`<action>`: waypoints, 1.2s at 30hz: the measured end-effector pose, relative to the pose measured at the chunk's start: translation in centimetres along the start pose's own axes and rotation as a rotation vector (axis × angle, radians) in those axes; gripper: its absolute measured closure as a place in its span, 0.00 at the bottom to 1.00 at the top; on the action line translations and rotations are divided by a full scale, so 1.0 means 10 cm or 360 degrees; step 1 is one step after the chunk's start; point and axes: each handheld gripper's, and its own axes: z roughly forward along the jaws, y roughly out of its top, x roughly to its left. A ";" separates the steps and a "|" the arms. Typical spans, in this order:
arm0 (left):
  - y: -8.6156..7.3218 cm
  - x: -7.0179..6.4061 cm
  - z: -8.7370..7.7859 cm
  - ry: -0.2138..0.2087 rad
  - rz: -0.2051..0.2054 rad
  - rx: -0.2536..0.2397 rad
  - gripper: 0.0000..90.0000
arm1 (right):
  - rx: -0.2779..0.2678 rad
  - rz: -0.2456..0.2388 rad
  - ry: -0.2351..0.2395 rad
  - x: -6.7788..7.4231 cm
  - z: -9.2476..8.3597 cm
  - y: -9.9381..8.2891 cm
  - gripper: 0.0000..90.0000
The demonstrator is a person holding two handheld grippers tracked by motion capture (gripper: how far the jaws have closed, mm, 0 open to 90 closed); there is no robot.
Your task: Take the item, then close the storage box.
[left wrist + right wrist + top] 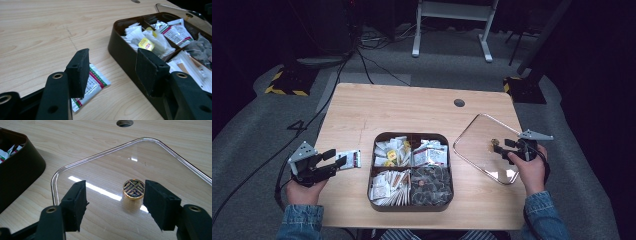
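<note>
A dark brown box (411, 205) with four compartments of packets and tea bags sits mid-table. Its clear lid (477, 145) lies flat to the right, with a round gold knob (134, 189) on top. My right gripper (115, 202) is open just above the lid, the knob close to the right-hand jaw. A white packet with red and green print (93, 83) lies on the wood left of the box (125, 53). My left gripper (111, 71) hovers open above the packet, nothing between its jaws.
The table (412, 107) is light wood with a round cable hole (459, 103) at the back. Cables and a white stand's legs (452, 35) lie on the grey floor beyond. The person's hands in denim sleeves come in from the bottom.
</note>
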 end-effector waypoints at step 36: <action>-0.33 -0.35 0.12 0.0066 0.0189 0.0218 0.48 | 0.0235 -0.0076 -0.0096 -0.24 0.58 -0.05 0.51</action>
